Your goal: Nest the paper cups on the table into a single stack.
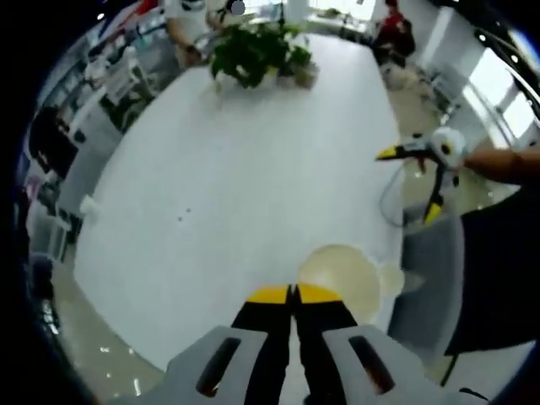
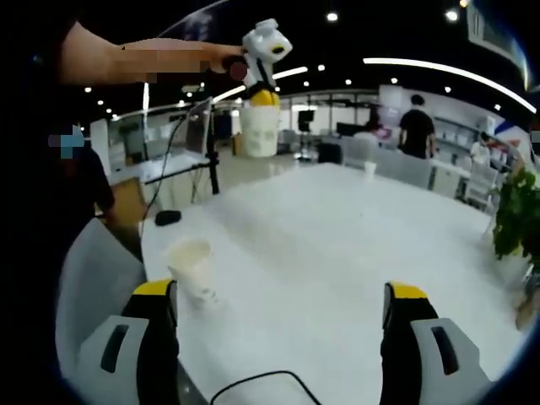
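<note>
- White surface spreads wide, with a potted plant at its far end in the left gripper view.
- Left tool has its yellow-tipped jaws pressed together; a paper cup shows just beyond the tips, and in the right gripper view this tool, raised at upper left, holds that cup by its rim, well above the surface.
- Right tool stands with jaws spread wide and nothing between them; in the left gripper view it hangs at the right, past the surface edge.
- Second paper cup stands upright on the surface near the left edge, just beside the right tool's left jaw.
- Chair back sits at the near left.
</note>
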A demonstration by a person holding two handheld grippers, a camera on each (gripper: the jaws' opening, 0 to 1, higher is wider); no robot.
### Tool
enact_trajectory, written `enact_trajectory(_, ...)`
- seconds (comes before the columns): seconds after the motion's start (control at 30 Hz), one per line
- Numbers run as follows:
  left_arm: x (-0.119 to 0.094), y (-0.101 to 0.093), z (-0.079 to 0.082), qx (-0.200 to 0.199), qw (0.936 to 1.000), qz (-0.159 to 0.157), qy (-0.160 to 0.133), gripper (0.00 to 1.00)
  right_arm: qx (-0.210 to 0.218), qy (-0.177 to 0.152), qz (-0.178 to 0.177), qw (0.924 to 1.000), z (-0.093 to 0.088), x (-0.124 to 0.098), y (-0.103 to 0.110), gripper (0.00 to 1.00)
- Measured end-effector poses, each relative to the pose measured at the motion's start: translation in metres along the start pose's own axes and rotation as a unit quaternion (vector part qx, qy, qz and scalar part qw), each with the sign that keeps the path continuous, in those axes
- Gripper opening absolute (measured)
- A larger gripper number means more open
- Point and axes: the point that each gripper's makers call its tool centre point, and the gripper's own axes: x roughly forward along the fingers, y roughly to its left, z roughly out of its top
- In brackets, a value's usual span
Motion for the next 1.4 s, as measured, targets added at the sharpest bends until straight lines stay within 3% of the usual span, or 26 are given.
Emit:
enact_trajectory(0.4,0.004,-0.025,0.011,0.023,0.9996,-0.016,0.004,0.0,-0.007,-0.002,0.003,1.0,0.005,-0.001,-0.002,1.0)
enact_trajectory(0.73,0.013,-0.044,0.014,0.034,0.9992,-0.019,0.002,0.0,-0.003,-0.026,0.02,0.9995,0.017,-0.005,0.001,1.0)
enact_trajectory(1.0,0.025,-0.06,0.006,0.039,0.9989,-0.024,0.012,0.0,-0.005,-0.022,0.013,0.9996,0.016,-0.009,0.0,1.0)
enact_trajectory(1.4,0.045,-0.084,-0.001,0.016,0.9997,-0.017,0.001,0.0,-0.012,-0.016,0.02,0.9996,0.012,-0.01,0.006,1.0)
